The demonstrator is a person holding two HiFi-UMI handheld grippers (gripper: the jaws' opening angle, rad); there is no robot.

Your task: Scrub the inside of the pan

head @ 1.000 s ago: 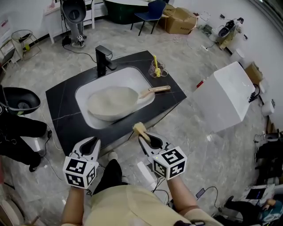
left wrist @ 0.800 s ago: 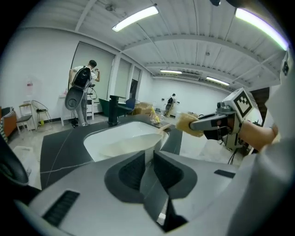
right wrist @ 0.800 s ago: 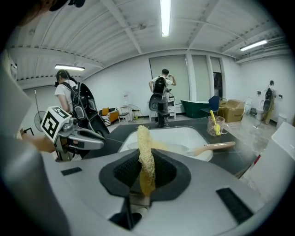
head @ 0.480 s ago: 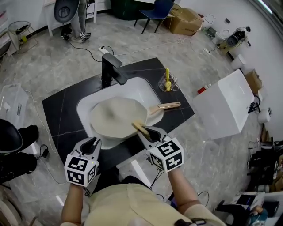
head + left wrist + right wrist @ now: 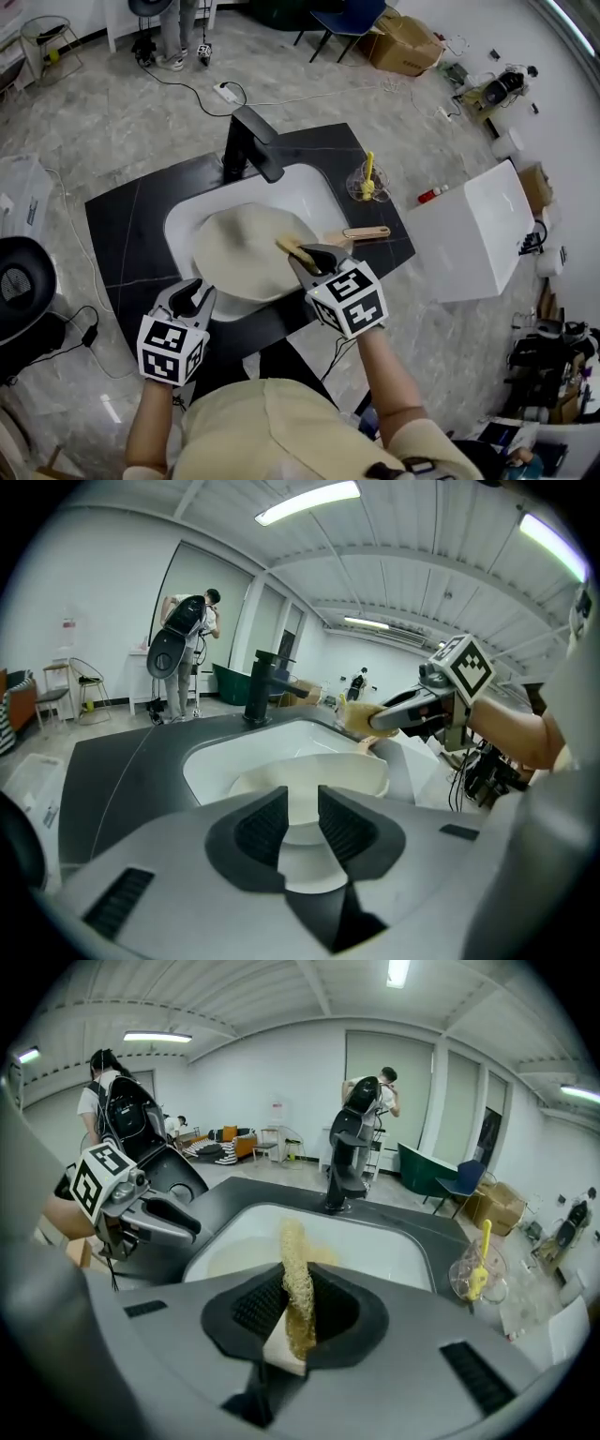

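Observation:
A cream pan [image 5: 239, 253] lies in the white sink [image 5: 305, 192], its wooden handle [image 5: 367, 232] pointing right over the counter. My right gripper [image 5: 305, 256] is shut on a yellow scrub sponge [image 5: 291, 247], which hangs over the pan's near right rim. In the right gripper view the sponge [image 5: 298, 1279] stands upright between the jaws, with the pan [image 5: 234, 1258] beyond. My left gripper [image 5: 190, 292] sits at the counter's front edge, left of the pan, open with a narrow gap and nothing in it. Its own view shows the pan [image 5: 309, 778] ahead and the sponge [image 5: 361, 714].
A black faucet [image 5: 255, 141] stands behind the sink on the black counter [image 5: 122, 234]. A glass cup with a yellow brush [image 5: 367, 183] stands at the counter's right. A white box [image 5: 478, 230] is to the right, a black chair [image 5: 19, 291] at the left.
Both grippers have moved forward toward the sink. The right one carried the sponge from in front of the counter to above the pan's near rim.

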